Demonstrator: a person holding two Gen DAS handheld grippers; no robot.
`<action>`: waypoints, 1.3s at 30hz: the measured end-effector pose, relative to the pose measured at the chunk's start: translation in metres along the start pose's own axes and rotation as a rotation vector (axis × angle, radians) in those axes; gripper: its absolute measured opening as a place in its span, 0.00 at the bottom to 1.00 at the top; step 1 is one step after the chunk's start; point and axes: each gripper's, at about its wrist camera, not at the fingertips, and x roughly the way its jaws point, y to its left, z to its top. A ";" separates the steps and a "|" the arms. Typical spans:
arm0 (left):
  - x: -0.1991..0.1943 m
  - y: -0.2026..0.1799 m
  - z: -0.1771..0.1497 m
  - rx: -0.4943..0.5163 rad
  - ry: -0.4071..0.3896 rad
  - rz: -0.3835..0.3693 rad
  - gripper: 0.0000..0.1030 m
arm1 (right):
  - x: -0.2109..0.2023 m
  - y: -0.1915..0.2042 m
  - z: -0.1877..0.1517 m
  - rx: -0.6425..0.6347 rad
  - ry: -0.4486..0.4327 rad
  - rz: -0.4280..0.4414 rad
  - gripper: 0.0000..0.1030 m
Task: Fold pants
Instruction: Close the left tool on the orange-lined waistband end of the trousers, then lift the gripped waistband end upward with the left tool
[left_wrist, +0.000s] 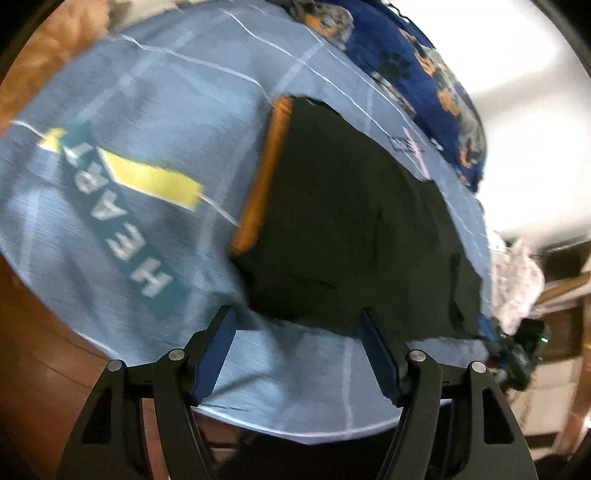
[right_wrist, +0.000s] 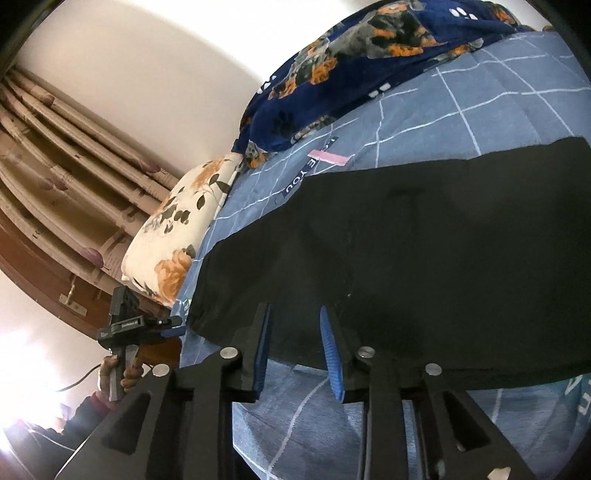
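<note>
The black pants (left_wrist: 332, 229) lie flat on the bed (left_wrist: 147, 92), long axis running left to right, orange waistband (left_wrist: 266, 173) at the left. The left claw (left_wrist: 299, 354) hangs apart just before the near edge. The right claw (right_wrist: 295, 350), fingers apart, straddles that near hem and looks the nearer one.

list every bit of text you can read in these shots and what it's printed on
"HEART" in white letters on a teal band printed on the blue bedsheet, left wrist view.
"E YOU" on a dark strip printed on the same bedsheet, right wrist view; the letters before it are cut off by a pink patch.
Small white label on the left gripper's body: too small to read.
Small print at the sheet's far edge: blurred, unreadable.
</note>
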 end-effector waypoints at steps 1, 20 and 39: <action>0.004 -0.002 -0.001 0.001 0.016 -0.011 0.67 | 0.002 -0.001 -0.001 0.010 0.003 0.005 0.27; -0.014 -0.007 0.002 0.041 -0.192 0.143 0.13 | 0.011 0.001 -0.008 0.022 0.030 0.022 0.34; 0.002 -0.019 0.002 0.197 -0.238 0.320 0.19 | 0.017 0.004 -0.013 0.018 0.048 0.034 0.36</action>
